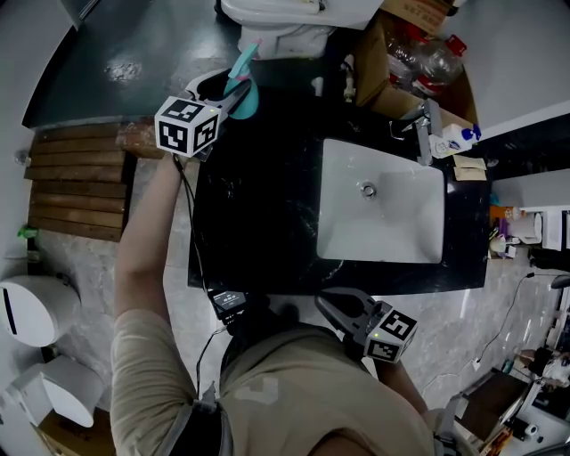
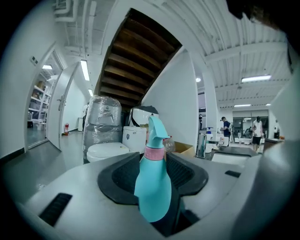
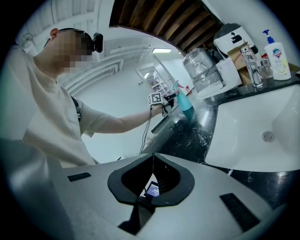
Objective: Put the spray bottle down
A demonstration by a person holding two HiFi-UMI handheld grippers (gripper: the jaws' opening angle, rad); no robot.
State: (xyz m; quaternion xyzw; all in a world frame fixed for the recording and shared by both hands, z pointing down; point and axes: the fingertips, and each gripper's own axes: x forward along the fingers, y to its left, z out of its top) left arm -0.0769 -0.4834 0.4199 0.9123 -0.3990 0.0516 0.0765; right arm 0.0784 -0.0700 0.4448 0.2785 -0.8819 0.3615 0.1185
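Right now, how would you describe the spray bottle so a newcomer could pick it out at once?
Find the black counter with the white sink. At its far-left corner, beside the toilet, the left claw grips the spray bottle. It is teal with a pink collar, unlike the white soap bottle by the tap.

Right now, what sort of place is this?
Probably a bathroom set-up inside a larger hall: a white sink in a black counter, a toilet beside it, a soap bottle by the faucet.

Left arm (image 1: 142, 249) stretched far forward, left tool (image 1: 228, 98) clamped on spray bottle (image 1: 248, 98), right tool (image 1: 328, 305) closed, near torso
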